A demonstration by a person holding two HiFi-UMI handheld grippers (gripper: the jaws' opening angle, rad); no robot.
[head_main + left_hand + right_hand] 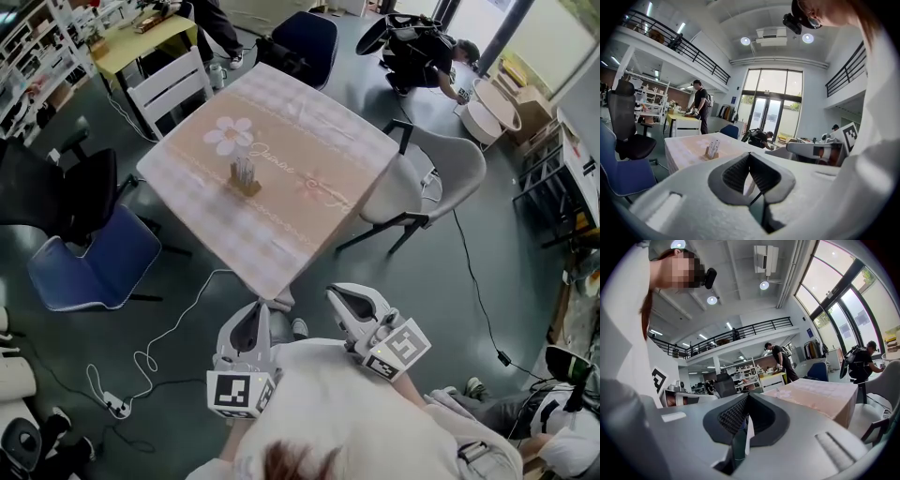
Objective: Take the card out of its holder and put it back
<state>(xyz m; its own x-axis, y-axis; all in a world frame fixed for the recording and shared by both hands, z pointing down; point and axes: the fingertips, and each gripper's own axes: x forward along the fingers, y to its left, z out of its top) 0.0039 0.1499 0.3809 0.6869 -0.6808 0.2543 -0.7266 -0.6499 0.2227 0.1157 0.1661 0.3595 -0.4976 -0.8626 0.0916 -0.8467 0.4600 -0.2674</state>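
The card (243,169) stands upright in its wooden holder (247,187) near the middle of the table (319,122), well ahead of both grippers and apart from them. The left gripper (255,310) and the right gripper (340,297) sit side by side close to the person's chest, just short of the table's near corner, with their tips pointing toward it. Each has its jaws pressed together with nothing between them. From the left gripper, the holder lies ahead and slightly to the left of the jaw tips.
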